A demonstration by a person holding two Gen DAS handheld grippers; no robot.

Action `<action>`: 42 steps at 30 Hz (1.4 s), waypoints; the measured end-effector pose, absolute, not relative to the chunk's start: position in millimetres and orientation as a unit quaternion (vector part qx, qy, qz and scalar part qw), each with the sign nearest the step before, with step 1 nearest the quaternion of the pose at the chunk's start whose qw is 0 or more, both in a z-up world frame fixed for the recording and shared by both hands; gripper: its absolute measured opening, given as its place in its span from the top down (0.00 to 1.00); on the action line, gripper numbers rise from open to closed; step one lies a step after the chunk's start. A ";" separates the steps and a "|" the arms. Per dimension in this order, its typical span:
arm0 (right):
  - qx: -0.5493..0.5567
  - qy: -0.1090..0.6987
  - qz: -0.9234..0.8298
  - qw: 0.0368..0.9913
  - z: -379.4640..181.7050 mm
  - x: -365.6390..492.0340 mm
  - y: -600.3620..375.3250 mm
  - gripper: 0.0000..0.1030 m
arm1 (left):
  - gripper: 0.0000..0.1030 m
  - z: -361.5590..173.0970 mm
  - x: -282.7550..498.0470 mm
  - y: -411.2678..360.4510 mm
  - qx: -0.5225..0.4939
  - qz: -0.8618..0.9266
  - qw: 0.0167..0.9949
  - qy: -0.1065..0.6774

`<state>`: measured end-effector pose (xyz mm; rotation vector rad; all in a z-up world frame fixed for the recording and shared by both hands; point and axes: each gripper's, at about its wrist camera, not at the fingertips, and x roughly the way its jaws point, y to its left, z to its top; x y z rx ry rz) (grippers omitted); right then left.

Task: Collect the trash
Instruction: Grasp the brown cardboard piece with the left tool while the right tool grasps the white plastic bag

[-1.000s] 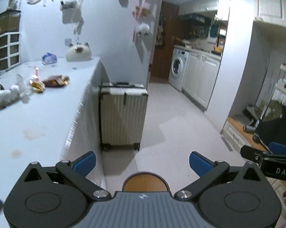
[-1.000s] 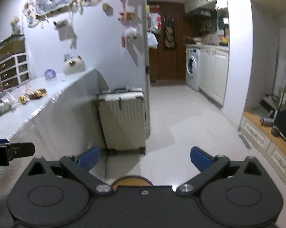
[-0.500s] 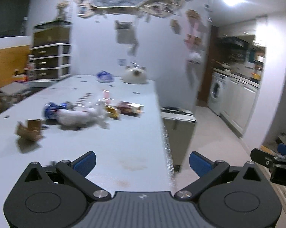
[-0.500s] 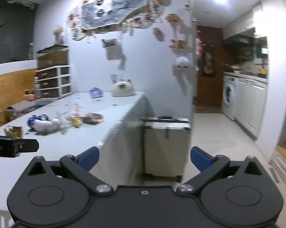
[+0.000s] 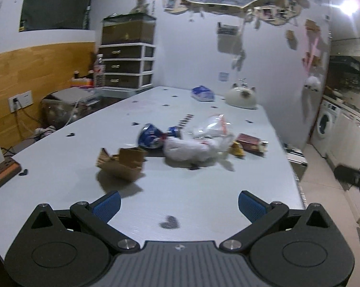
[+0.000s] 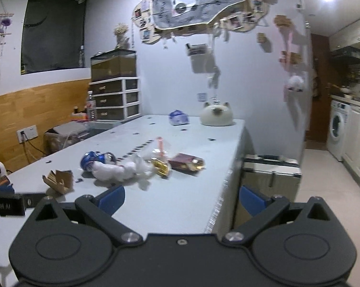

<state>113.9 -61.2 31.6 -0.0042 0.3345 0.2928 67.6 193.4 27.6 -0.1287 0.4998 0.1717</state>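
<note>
Facing me is the long pale table (image 5: pixel 60 167), the biggest thing here, running back to the wall with its hanging photo board (image 6: pixel 194 7). To its right on the floor stands a cream suitcase (image 6: pixel 270 174), just beside the table's edge. At the far end of the table sits a white cat-shaped pot (image 5: pixel 242 95), with a blue-and-white bundle (image 5: pixel 202 93) near it. The trash lies in a loose cluster mid-table: a white crumpled bag (image 5: pixel 191 149), a torn cardboard box (image 5: pixel 122 162) to its left, a crushed blue can (image 5: pixel 151 137) touching the bag, a dark red wrapper (image 5: pixel 250 141) on the right, and a small gold wrapper (image 6: pixel 160 165). My left tongs (image 5: pixel 179 203) hover over the near table, spread wide and empty. My right tongs (image 6: pixel 181 197) are also wide apart, holding nothing.
</note>
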 end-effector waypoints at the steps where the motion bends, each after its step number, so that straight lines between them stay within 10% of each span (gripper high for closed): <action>1: -0.005 0.166 0.149 0.975 35.2 121.3 -53.2 0.00 | 0.00 27.2 69.6 198.7 -0.065 0.089 0.962 0.249; 7: -0.032 0.169 0.175 0.969 52.7 170.6 -7.7 0.02 | 0.00 20.2 86.6 230.0 -0.078 0.112 0.955 0.263; 17: -0.046 0.231 0.221 0.946 41.3 263.1 59.4 0.51 | 0.00 11.1 115.0 258.6 -0.086 0.125 0.947 0.285; 29: -0.031 0.294 0.194 0.935 -16.2 349.1 95.8 0.71 | 0.00 -8.5 146.1 280.1 -0.100 0.142 0.936 0.307; 42: -0.079 0.329 0.255 0.906 -17.3 333.9 105.1 0.70 | 0.04 -14.3 168.7 292.9 -0.121 0.149 0.938 0.288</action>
